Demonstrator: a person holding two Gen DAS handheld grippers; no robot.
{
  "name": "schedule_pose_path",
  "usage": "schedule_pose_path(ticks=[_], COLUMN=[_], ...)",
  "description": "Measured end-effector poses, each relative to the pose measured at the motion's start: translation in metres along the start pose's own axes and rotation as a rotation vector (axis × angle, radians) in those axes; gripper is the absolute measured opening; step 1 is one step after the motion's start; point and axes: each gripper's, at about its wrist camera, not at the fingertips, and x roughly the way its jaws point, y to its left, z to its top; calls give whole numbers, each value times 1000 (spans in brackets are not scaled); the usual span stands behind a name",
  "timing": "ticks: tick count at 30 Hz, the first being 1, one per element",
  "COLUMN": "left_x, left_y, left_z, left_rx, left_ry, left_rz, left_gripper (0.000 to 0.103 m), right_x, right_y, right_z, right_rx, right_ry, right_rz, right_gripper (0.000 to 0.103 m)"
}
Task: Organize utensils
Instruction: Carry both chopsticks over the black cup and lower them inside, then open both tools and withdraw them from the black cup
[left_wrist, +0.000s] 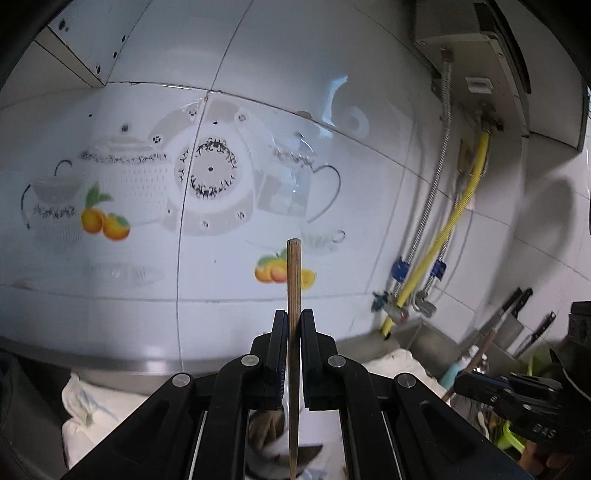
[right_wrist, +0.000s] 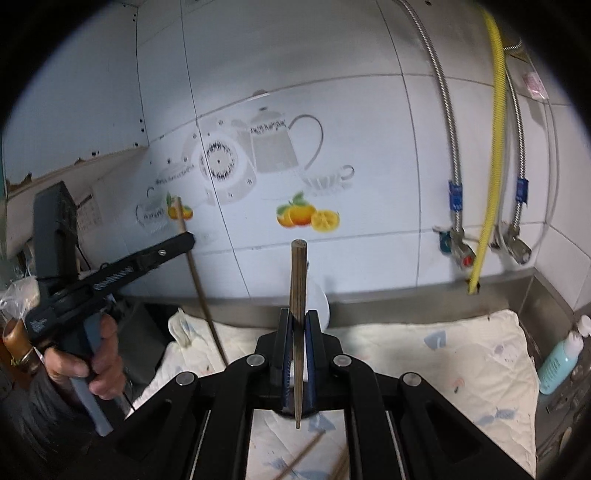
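Note:
My left gripper (left_wrist: 294, 320) is shut on a wooden chopstick (left_wrist: 294, 280) that stands upright between its pads, thick end up, in front of the tiled wall. My right gripper (right_wrist: 298, 319) is shut on a second, darker chopstick (right_wrist: 297, 273), also upright with its pointed end down. In the right wrist view the left gripper (right_wrist: 186, 240) shows at the left with its chopstick (right_wrist: 192, 258) slanting down to the cloth. In the left wrist view the right gripper (left_wrist: 480, 387) shows at the lower right. More loose chopsticks (right_wrist: 301, 454) lie on the cloth below.
A white quilted cloth (right_wrist: 461, 354) covers the steel counter. A white dish (right_wrist: 317, 306) stands behind my right gripper. A blue bottle (right_wrist: 559, 362) stands at the right. Knives (left_wrist: 517, 306) lean in a rack. Yellow hose (right_wrist: 493, 147) and valves (right_wrist: 458, 251) run down the wall.

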Motion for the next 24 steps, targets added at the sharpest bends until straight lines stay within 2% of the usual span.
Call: schedule_pose_path(ticks=[3, 11, 24], left_x=[17, 64, 93], left_y=[7, 31, 47], left_z=[4, -15, -56], left_rx=[-7, -54, -34], left_ry=[-19, 23, 139], left_rz=[9, 5, 11], left_gripper=[6, 6, 6], right_x=[6, 32, 79], right_y=[5, 12, 12], right_z=[9, 21, -2], right_rx=[8, 2, 3], right_ry=[-23, -41, 75], right_rz=[2, -21, -24], right_gripper=[9, 9, 9])
